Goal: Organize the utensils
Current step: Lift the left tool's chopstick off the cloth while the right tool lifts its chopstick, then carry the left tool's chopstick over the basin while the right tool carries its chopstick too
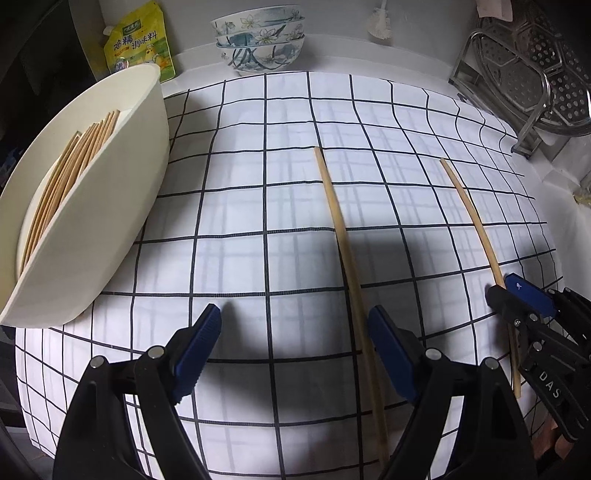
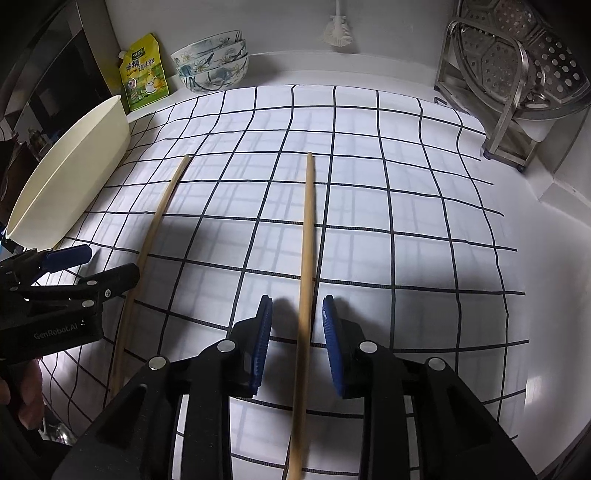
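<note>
Two wooden chopsticks lie on the checked cloth (image 1: 258,206). In the left wrist view my left gripper (image 1: 295,332) is open and empty, with one chopstick (image 1: 343,251) just inside its right finger. The second chopstick (image 1: 469,214) runs under my right gripper (image 1: 517,291). In the right wrist view my right gripper (image 2: 297,321) is open, straddling that chopstick (image 2: 306,236) without closing on it. The other chopstick (image 2: 155,225) lies to its left, near my left gripper (image 2: 92,262). A cream tub (image 1: 110,206) at the left holds several chopsticks (image 1: 70,173).
Stacked floral bowls (image 1: 258,40) and a yellow seasoning pouch (image 1: 138,40) stand at the back wall. A metal dish rack (image 1: 524,81) with a perforated steamer tray stands at the back right. A white brush (image 2: 337,33) hangs on the wall.
</note>
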Available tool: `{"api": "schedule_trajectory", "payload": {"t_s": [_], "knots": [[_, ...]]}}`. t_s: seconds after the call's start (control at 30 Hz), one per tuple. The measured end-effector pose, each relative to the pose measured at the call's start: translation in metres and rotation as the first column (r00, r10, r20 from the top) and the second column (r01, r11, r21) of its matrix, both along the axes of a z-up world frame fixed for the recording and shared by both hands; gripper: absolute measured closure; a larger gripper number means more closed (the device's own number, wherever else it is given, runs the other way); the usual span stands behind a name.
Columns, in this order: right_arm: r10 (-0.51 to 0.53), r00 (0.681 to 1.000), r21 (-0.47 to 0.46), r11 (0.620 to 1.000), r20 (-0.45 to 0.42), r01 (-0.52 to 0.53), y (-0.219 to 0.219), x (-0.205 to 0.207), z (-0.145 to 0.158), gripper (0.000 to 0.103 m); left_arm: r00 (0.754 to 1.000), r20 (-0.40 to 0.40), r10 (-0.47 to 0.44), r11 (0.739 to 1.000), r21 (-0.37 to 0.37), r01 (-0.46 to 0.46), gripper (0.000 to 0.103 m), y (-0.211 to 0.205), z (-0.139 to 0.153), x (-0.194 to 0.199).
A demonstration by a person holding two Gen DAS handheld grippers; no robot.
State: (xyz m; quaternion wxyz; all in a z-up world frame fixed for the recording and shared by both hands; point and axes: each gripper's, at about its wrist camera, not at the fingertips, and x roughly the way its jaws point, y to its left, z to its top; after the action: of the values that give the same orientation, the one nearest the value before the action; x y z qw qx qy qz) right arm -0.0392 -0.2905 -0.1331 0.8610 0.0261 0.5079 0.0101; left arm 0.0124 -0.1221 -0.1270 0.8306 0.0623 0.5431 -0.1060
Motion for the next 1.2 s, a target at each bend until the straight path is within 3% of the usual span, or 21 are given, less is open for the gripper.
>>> {"api": "schedule_trajectory", "payload": {"t_s": [0.23,0.33,0.53,0.6,0.67,0.7,0.77,1.03,1.2], "knots": [[0.014,1.000,-0.025,1.000,0.008,-0.014,0.002,0.000,-0.001,0.076,1.000,0.002,-0.004,1.000,0.019,0.004,0.019,-0.005,-0.004,0.000],[0.025,1.000,-0.042,0.999,0.010,-0.025,0.003,0.003,-0.001,0.076,1.000,0.010,-0.012,1.000,0.019,0.012,0.021,-0.008,-0.004,0.000],[0.035,0.999,-0.058,0.998,0.012,-0.034,0.007,0.003,-0.002,0.077,0.998,0.018,-0.055,0.998,0.007,0.055,0.051,-0.017,0.001,-0.001],[0.037,0.999,-0.060,0.998,0.010,-0.036,0.007,0.003,-0.002,0.084,0.998,0.024,-0.063,0.998,0.006,0.063,0.060,-0.020,0.002,-0.002],[0.033,0.999,-0.060,0.998,0.008,-0.032,0.007,0.004,-0.002,0.093,0.997,0.032,-0.072,0.997,0.009,0.072,0.080,-0.023,0.003,-0.003],[0.031,0.999,-0.057,0.998,0.006,-0.031,0.005,0.005,-0.002,0.096,0.997,0.033,-0.074,0.997,0.012,0.074,0.084,-0.023,0.003,-0.003],[0.022,1.000,-0.035,0.999,0.003,-0.021,0.003,0.005,-0.002,0.096,0.997,0.020,-0.078,0.997,-0.004,0.078,0.096,-0.023,0.003,-0.001],[-0.008,1.000,0.020,1.000,0.016,0.008,0.004,0.002,0.010,0.097,0.997,-0.002,-0.074,0.995,-0.065,0.074,0.096,-0.007,0.014,0.003],[0.006,0.998,0.049,0.999,0.055,-0.009,0.020,0.011,0.035,0.097,0.997,0.060,-0.050,0.992,-0.115,0.057,0.096,0.012,0.046,0.006]]}}
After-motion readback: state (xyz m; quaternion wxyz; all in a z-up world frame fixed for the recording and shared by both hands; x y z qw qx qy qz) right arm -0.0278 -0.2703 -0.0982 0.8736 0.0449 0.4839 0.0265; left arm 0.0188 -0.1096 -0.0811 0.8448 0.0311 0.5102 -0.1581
